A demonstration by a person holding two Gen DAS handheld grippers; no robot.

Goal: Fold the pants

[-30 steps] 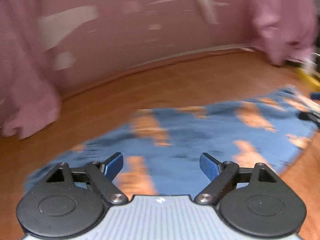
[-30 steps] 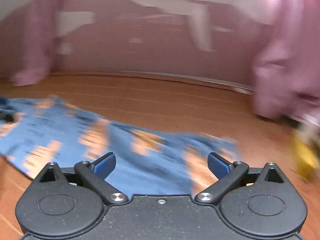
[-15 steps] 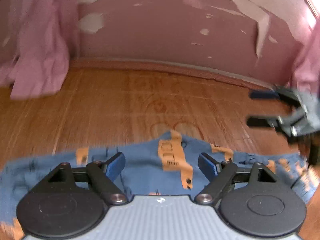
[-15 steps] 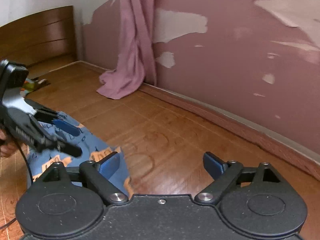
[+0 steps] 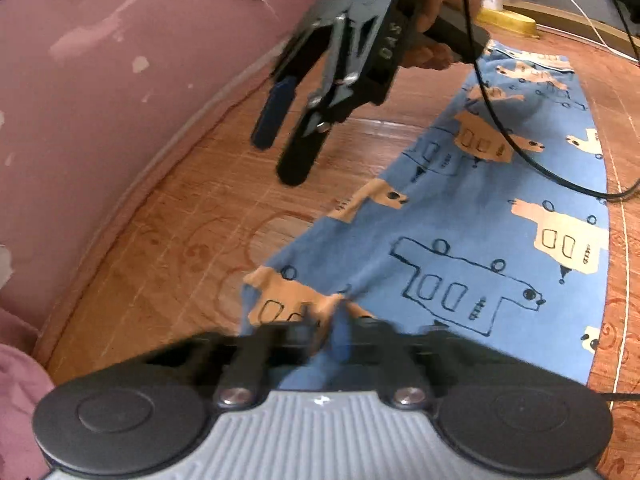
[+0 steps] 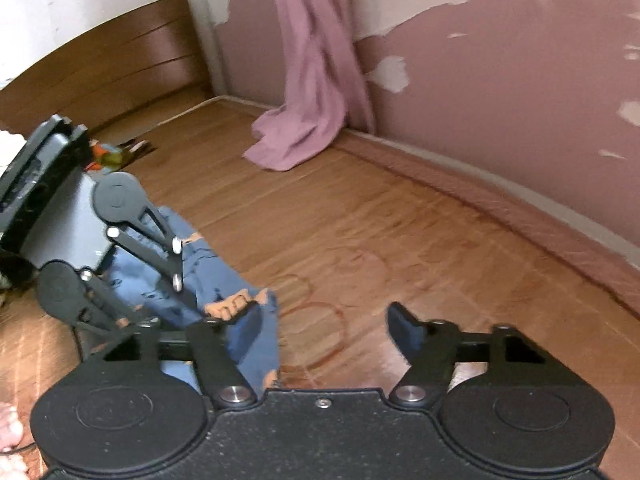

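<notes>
Blue pants printed with orange and outlined vehicles lie spread flat on a wooden floor, beside a pink wall with peeling paint. The left gripper is pinched shut on a corner of the fabric at the near end of the pants, its fingers blurred but together with cloth bunched between them. The right gripper hangs above the bare floor with its jaws wide apart and nothing held; its left blue pad overlaps the edge of the pants in its own view. A person's hand grips its handle, a black cable trailing across the pants. A pink curtain hangs down to the floor by the wall, with a dark wooden headboard to the far left.
</notes>
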